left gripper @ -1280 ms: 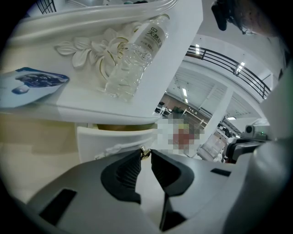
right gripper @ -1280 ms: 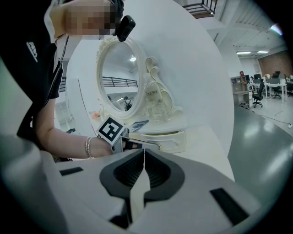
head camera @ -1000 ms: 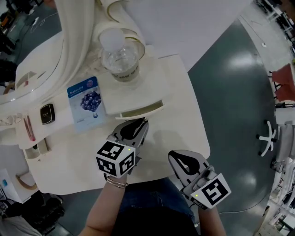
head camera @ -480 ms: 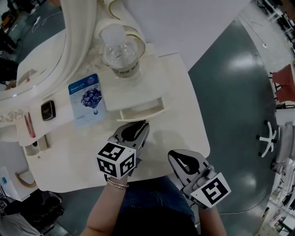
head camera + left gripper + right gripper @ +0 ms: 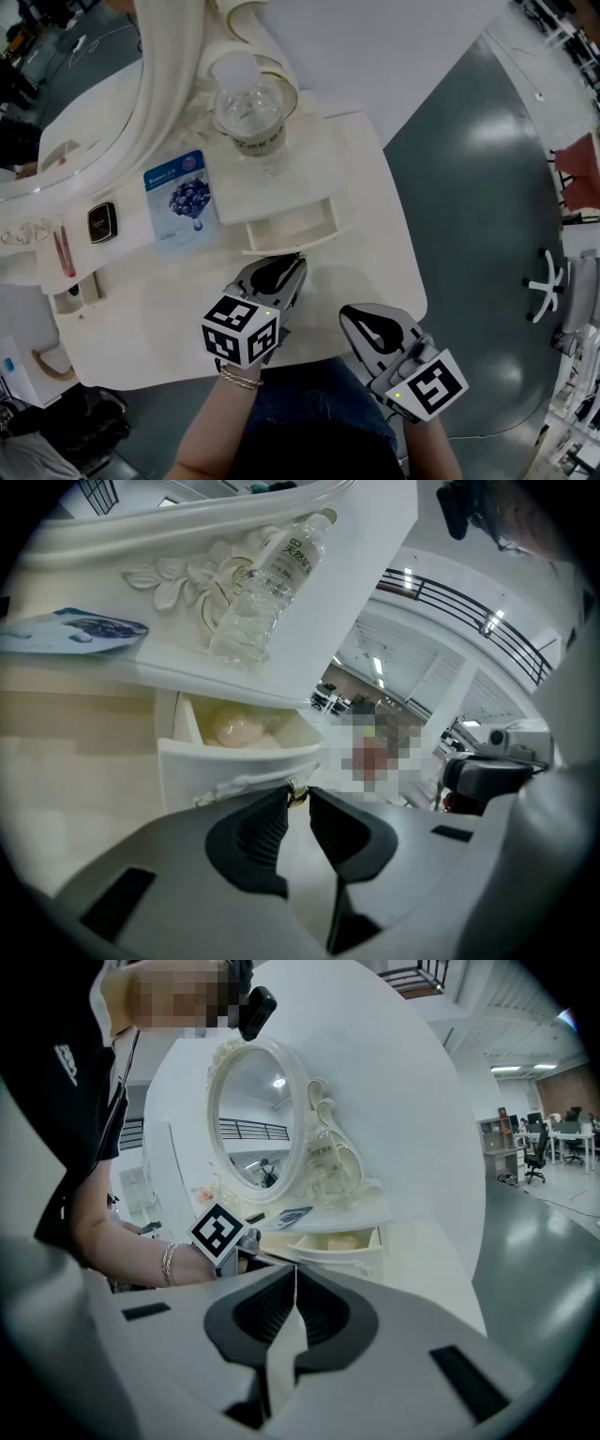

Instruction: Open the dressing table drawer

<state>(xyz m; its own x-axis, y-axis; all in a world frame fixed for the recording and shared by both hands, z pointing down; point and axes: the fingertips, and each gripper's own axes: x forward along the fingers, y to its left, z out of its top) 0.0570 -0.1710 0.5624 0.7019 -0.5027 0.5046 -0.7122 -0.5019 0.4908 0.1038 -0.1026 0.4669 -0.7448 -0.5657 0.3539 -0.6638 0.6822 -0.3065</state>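
Note:
The white dressing table point(image 5: 394, 272) has a small drawer point(image 5: 292, 228) standing partly pulled out under its raised shelf. In the left gripper view the drawer point(image 5: 234, 761) shows pale rounded things inside, and its small gold knob point(image 5: 297, 788) sits pinched between my left gripper's point(image 5: 298, 795) jaw tips. From the head view my left gripper point(image 5: 297, 259) reaches the drawer front. My right gripper point(image 5: 350, 315) hovers over the table's near right part, jaws shut with nothing between them. In its own view, the right gripper point(image 5: 294, 1271) looks at the drawer point(image 5: 342, 1244) from the side.
A clear water bottle point(image 5: 246, 111) stands on the shelf above the drawer, beside a blue face-mask packet point(image 5: 180, 203) and a small dark case point(image 5: 101, 221). An oval mirror point(image 5: 258, 1115) rises behind. The table's right edge drops to grey floor point(image 5: 487, 234).
The drawer has slid further out of the table. My left gripper has drawn back toward the person with the knob in its jaws. The right gripper has stayed still.

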